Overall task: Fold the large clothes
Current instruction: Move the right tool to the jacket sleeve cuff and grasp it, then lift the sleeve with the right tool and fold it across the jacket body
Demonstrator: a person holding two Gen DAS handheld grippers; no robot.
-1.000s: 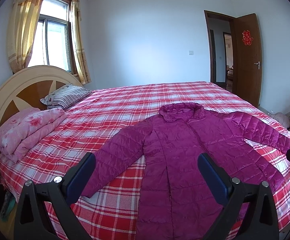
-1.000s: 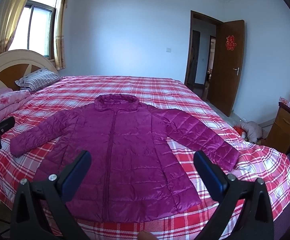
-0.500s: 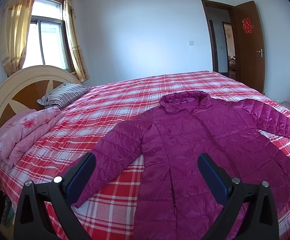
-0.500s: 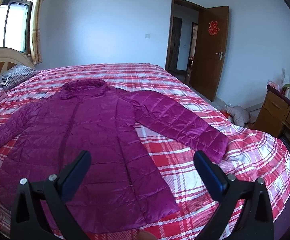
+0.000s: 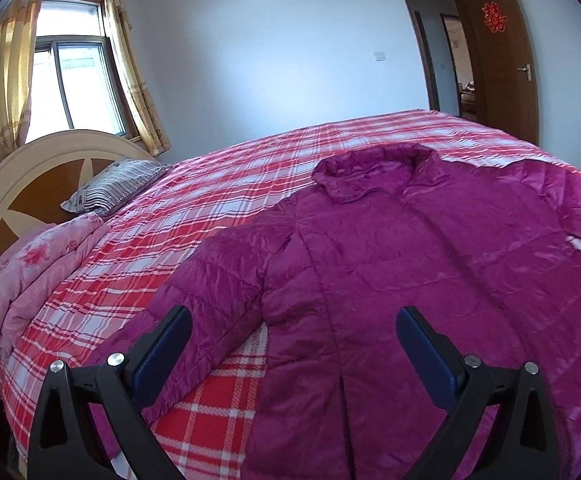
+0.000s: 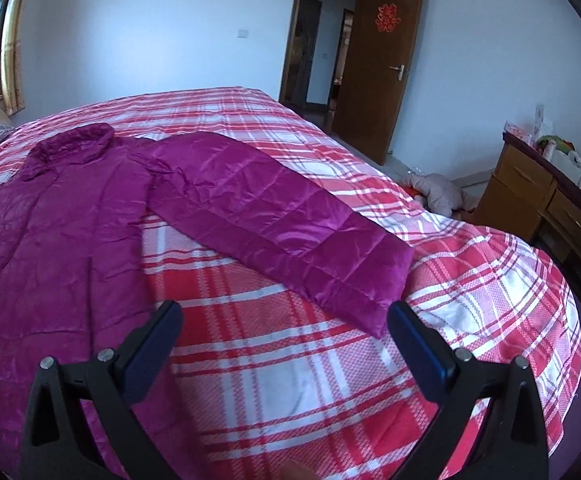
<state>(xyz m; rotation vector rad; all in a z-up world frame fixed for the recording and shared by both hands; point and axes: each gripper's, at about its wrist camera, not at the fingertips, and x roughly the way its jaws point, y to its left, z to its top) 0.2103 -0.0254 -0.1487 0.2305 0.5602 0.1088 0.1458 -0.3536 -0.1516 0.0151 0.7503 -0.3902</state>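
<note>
Two pillows [image 5: 114, 186] beside jacket [image 5: 410, 264]

- Bare red-and-white checked bedspread [image 6: 290, 360] lay open between the magenta quilted puffer coat [image 5: 410, 260] and the bed's near edge, beneath the wide-open right gripper [image 6: 284, 330].
- The left gripper [image 5: 293, 330], likewise spread, hung above the coat's sleeve, nothing between.
- A folded pink floral quilt [image 5: 38, 272] and a striped grey pillow [image 5: 114, 186] crowded the headboard side.

left gripper [image 5: 293, 338]: now lower and nearer the coat [image 5: 410, 280], over its left sleeve [image 5: 210, 312] and armpit
right gripper [image 6: 284, 334]: swung right toward the bed's foot corner, nearer the right sleeve's cuff [image 6: 374, 280]
</note>
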